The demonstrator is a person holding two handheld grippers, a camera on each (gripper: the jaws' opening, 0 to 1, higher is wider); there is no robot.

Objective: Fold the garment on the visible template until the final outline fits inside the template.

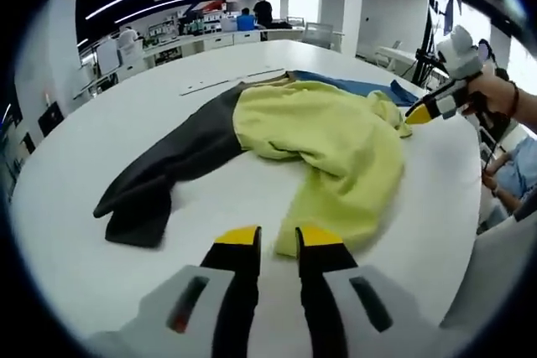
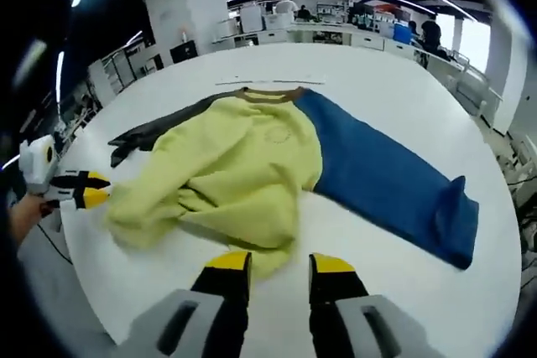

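Observation:
A sweatshirt lies crumpled on the white table (image 1: pixel 101 123), its yellow-green body (image 1: pixel 336 140) bunched in the middle. One sleeve is dark grey (image 1: pixel 176 165), the other blue (image 2: pixel 377 173), and both are spread outward. The brown collar (image 2: pixel 268 95) points at thin template lines (image 2: pixel 268 81) on the table. My left gripper (image 1: pixel 278 239) is open just short of the yellow hem, nothing between its jaws. My right gripper (image 2: pixel 281 264) is open at the opposite yellow edge (image 2: pixel 252 245). Each gripper also appears in the other view, the right gripper (image 1: pixel 415 115) and the left gripper (image 2: pixel 94 189), hand-held beside the fabric.
The table edge (image 2: pixel 101 291) curves close under both grippers. Bare tabletop (image 2: pixel 419 81) surrounds the garment. A person's legs (image 1: pixel 512 165) are at the table's right side. Desks, pillars and people (image 1: pixel 252 18) stand far behind.

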